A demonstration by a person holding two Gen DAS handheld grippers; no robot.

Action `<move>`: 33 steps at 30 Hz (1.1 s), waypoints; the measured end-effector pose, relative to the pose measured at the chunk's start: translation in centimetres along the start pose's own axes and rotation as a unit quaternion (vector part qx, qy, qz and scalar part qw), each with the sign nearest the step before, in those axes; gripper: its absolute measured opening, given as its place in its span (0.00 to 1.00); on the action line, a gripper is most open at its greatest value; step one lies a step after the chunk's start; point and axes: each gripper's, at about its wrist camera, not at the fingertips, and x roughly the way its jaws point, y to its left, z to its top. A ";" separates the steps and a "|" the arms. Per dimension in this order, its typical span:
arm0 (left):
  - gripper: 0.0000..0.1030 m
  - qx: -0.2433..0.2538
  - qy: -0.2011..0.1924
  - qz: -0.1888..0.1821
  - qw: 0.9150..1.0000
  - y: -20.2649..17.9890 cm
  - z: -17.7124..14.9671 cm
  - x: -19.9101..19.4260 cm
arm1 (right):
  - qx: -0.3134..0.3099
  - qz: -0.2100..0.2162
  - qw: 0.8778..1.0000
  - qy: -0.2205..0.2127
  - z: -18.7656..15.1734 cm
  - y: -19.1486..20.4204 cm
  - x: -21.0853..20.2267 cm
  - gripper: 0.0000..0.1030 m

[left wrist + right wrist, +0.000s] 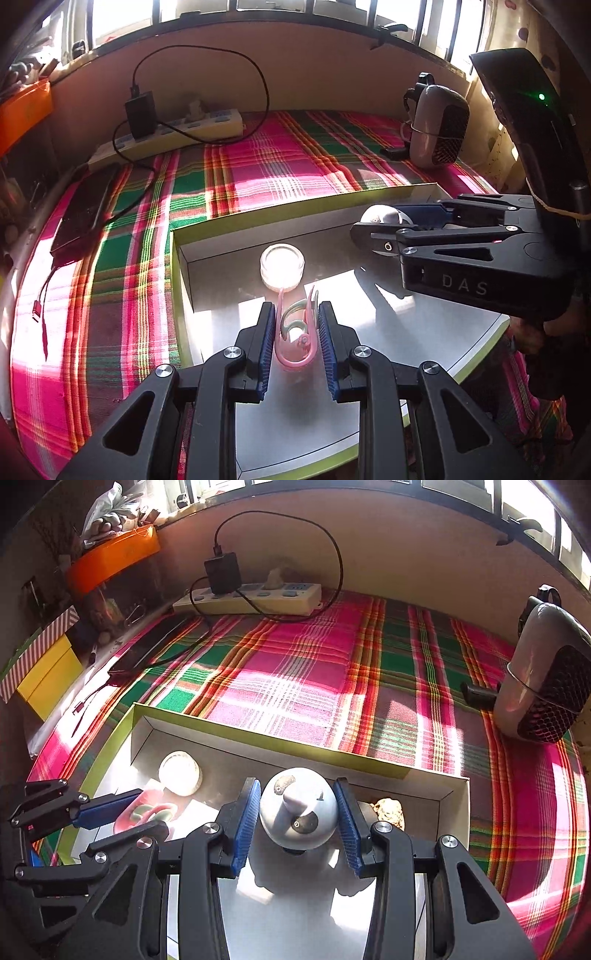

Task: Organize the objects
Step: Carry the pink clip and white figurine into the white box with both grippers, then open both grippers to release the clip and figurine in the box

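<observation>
Pink clip (294,338) sits low centre in the left wrist view, clamped between the blue pads (266,350) of the left gripper (295,345), a green loop tangled inside it, held over the white floor of the green-rimmed box (177,280). Just beyond the clip, a round clear jar (282,265) stands on the box floor, near the left wall. Right gripper (297,825), low centre in its own view, is clamped on a grey dome-shaped toy (299,808) with dark patches, also over the box. A small beige lump (388,810) lies against the box's far wall, right of the toy. Farther back, plaid cloth (295,657) covers the surface. Black phone (83,208) on a cable at left, white power strip (251,598) with black charger (222,572) along the back wall, small grey heater (439,127) at upper right, orange bin (110,557) upper left.
</observation>
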 end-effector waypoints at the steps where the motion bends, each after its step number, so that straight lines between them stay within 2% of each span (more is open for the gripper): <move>1: 0.21 0.000 0.000 0.000 1.000 0.0 0.0 0.0 | -0.001 -0.003 1.000 0.002 0.0 0.0 0.1 0.41; 16: 0.21 0.000 0.003 0.002 1.000 0.2 0.1 0.2 | -0.013 -0.013 1.000 0.021 -0.1 0.3 0.8 0.41; 33: 0.21 0.000 0.003 0.001 1.000 0.0 0.3 0.2 | -0.005 -0.020 1.000 0.017 0.2 0.0 0.9 0.42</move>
